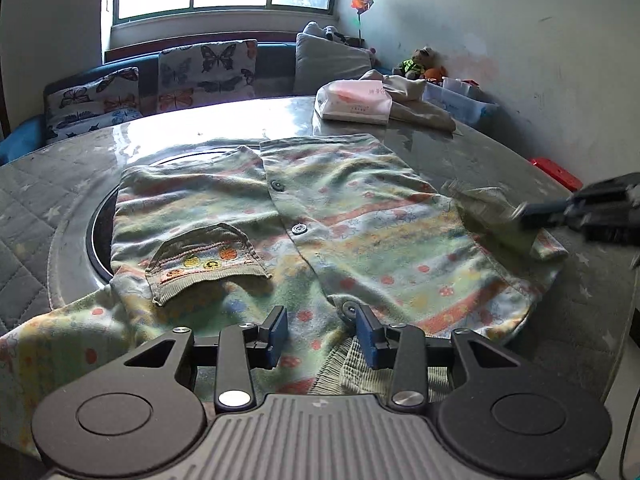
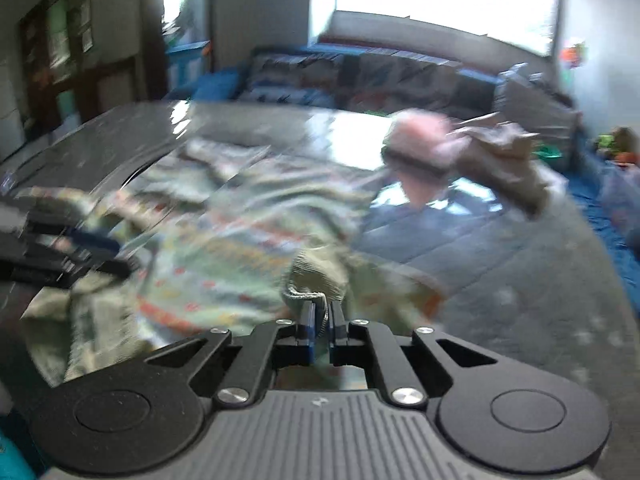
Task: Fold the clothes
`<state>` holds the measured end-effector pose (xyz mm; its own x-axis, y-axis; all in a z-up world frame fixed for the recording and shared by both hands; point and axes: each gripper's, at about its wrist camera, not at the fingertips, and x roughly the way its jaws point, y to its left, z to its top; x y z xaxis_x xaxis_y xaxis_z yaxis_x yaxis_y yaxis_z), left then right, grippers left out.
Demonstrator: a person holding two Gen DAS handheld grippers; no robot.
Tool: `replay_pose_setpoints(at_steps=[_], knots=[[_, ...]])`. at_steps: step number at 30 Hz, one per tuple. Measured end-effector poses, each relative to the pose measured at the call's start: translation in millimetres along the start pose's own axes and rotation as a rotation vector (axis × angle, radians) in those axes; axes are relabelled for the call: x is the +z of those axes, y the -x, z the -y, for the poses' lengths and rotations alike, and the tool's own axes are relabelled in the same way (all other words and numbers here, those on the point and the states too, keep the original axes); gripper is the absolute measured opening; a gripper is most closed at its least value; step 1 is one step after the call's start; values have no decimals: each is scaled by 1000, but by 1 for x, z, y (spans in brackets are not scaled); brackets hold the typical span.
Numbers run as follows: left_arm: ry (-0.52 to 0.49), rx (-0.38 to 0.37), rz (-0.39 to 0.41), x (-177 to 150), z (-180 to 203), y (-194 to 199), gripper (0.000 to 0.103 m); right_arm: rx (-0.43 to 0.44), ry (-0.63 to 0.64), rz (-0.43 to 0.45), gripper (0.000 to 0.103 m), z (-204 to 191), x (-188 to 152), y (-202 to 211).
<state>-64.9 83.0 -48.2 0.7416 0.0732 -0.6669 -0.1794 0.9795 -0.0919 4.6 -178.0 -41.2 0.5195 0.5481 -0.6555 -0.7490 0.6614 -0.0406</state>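
A child's striped, flower-print button shirt (image 1: 328, 232) lies flat on the round table, front up, with a green knit pocket (image 1: 204, 264). My left gripper (image 1: 322, 330) is open just above the shirt's near edge at the collar. My right gripper (image 2: 323, 322) is shut on the green ribbed sleeve cuff (image 2: 316, 276) of the shirt (image 2: 224, 240); it also shows blurred at the right in the left wrist view (image 1: 516, 216), at the shirt's right sleeve. The left gripper appears blurred at the left in the right wrist view (image 2: 92, 248).
A tissue pack (image 1: 354, 100) and a beige cloth (image 1: 416, 104) lie at the table's far side (image 1: 240, 116). A red object (image 1: 556, 172) sits at the right edge. A sofa with butterfly cushions (image 1: 204, 72) stands behind.
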Motion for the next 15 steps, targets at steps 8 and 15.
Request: replay_pose_setpoints(at_steps=[8,15], knots=[[-10,6,-1,0,1,1,42,-330,-223,49,4,92,-11,25],[-22,13,-4,0,3,1,44,-439,-337,7,26,126,-32,18]])
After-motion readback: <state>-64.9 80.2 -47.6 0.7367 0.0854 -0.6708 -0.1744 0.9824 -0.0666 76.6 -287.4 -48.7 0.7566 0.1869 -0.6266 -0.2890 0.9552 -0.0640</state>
